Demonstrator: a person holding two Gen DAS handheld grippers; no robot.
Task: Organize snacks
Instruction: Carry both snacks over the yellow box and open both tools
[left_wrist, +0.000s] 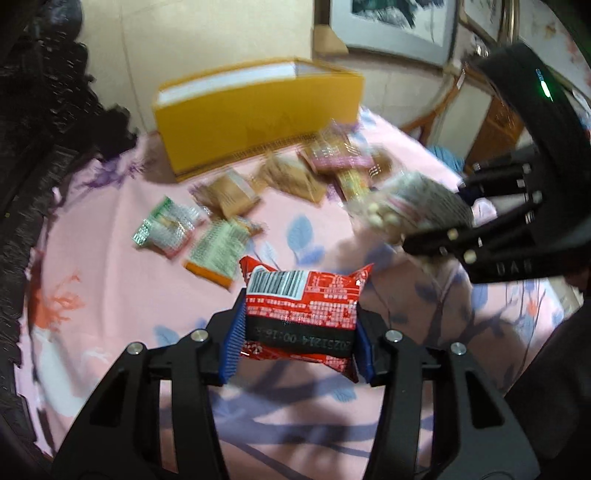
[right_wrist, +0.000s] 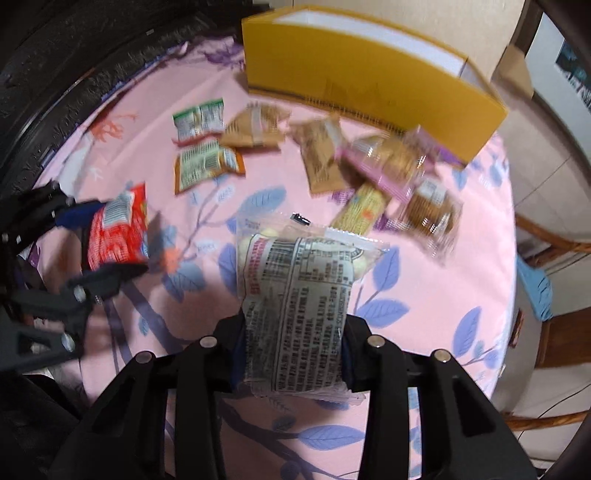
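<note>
Red snack packet (left_wrist: 301, 317), black band: I read an upside-down stamp, "20251214 00:16".
Same packet, white patch: barcode, digits illegible.
Clear packet (right_wrist: 295, 314): print unreadable.

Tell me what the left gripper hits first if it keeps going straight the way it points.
Probably the pink cloth just beyond its red packet, with the orange-edged packet close to the left; depth is unclear.
</note>
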